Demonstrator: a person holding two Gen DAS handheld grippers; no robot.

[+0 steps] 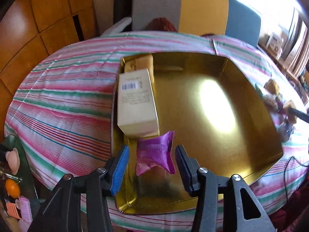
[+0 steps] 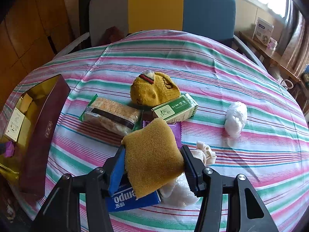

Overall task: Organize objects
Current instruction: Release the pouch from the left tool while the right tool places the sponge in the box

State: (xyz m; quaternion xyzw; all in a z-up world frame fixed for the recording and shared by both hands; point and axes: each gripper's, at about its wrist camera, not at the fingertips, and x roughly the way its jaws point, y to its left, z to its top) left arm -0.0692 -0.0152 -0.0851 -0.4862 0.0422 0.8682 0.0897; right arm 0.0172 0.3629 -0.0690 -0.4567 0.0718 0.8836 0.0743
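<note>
The left gripper (image 1: pixel 152 164) stands apart around the purple packet (image 1: pixel 155 154) in the gold box (image 1: pixel 251 96); the right gripper (image 2: pixel 152 166) clamps a sponge (image 2: pixel 152 154) that could slip if squeezed loosely.

Packet (image 1: pixel 155 152) and carton (image 1: pixel 136 104) in tray (image 1: pixel 251 100)

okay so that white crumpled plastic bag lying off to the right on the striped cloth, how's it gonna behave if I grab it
The white crumpled plastic bag looks thin and balled up, so it would probably squash between the pads and feel very light. Its glossy film may slip, so a grip on the bulk seems safer. Resting loose on the striped tablecloth, it would likely slide, not roll, if pushed.
</note>
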